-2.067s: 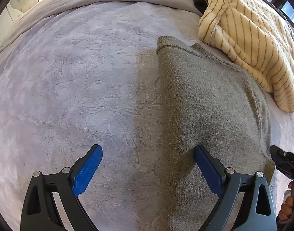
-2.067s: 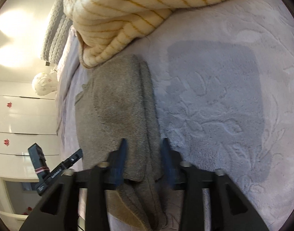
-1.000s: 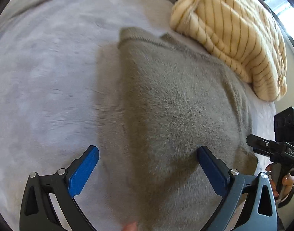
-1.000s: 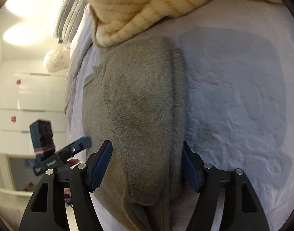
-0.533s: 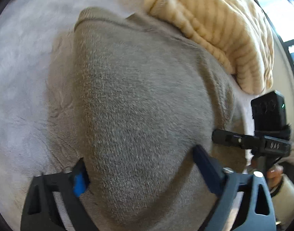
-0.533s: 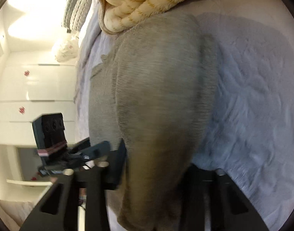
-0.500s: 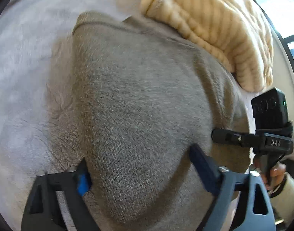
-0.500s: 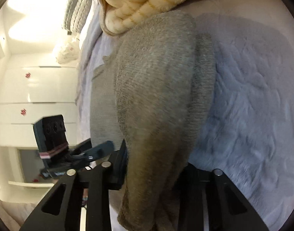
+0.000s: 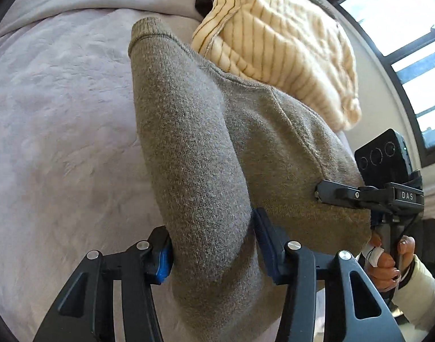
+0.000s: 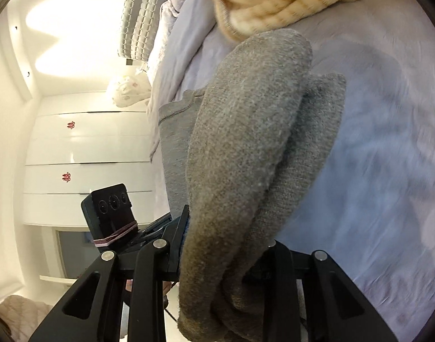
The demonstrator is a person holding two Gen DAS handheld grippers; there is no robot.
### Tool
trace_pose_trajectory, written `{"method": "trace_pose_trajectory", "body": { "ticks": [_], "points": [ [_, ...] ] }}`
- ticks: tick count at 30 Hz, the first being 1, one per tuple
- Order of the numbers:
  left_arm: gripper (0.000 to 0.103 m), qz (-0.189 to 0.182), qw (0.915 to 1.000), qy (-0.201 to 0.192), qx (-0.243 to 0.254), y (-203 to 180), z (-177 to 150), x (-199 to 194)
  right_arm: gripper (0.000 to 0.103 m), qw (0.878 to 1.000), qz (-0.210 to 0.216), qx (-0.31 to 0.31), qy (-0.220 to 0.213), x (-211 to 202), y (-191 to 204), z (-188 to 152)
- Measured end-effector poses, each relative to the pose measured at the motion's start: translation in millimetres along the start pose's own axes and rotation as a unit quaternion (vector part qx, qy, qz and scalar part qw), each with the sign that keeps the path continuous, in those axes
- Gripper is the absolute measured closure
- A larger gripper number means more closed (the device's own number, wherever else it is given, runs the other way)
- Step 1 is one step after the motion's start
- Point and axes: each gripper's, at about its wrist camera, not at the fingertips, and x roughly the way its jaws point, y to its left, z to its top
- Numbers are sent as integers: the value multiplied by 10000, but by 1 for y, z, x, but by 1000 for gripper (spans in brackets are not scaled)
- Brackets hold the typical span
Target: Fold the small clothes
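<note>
left gripper (image 9: 211, 245) jaws closing on grey sweater (image 9: 194, 148)

A bedroom at home: a bed under a lilac embossed bedspread (image 9: 60, 119), white wardrobe doors (image 10: 86, 154), a quilted headboard (image 10: 137, 20), daylight through a window (image 9: 411, 37).

Bed (image 9: 60, 142): open cover left of the grey sweater (image 9: 194, 156); striped cream garment (image 9: 280, 45) heaped against its far edge.
</note>
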Motion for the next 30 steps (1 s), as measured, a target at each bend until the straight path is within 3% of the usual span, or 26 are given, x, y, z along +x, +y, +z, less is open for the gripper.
{"method": "trace_pose_trajectory", "body": {
  "ticks": [5, 11, 13, 15, 17, 20, 22, 23, 24, 27, 30],
  "points": [
    [51, -90, 10000, 37, -12, 18, -46, -50, 71, 9998, 134, 34, 115, 30, 31, -36],
    [51, 298, 9992, 238, -93, 59, -127, -92, 71, 9977, 243, 297, 550, 113, 45, -90],
    [51, 409, 9983, 352, -209, 78, -148, -95, 69, 9969, 48, 322, 714, 138, 42, -101],
    [51, 740, 9953, 514, -358, 101, -169, -88, 66, 9941, -425, 447, 893, 163, 33, -109],
    [51, 1089, 9899, 636, -643, 125, -189, -86, 57, 9911, -900, 435, 878, 172, 29, -110],
    [51, 819, 9924, 207, -896, 138, -200, -109, 51, 9930, -803, 688, 520, 161, 25, -110],
    [51, 866, 9914, -83, -974, 143, -200, -122, 55, 9928, -632, 1007, 132, 147, 17, -109],
    [51, 959, 9900, -158, -1018, 148, -198, -125, 77, 9923, -590, 1087, 31, 143, 12, -110],
    [51, 998, 9894, -173, -1037, 151, -199, -125, 77, 9919, -615, 1114, -58, 141, 14, -109],
    [51, 1211, 9876, -111, -993, 152, -191, -108, 79, 9912, -1323, 8, -14, 141, 53, -121],
    [51, 1439, 9870, 99, -708, 140, -187, -86, 79, 9690, -2190, -1147, 21, 155, 94, -129]
  ]
}}
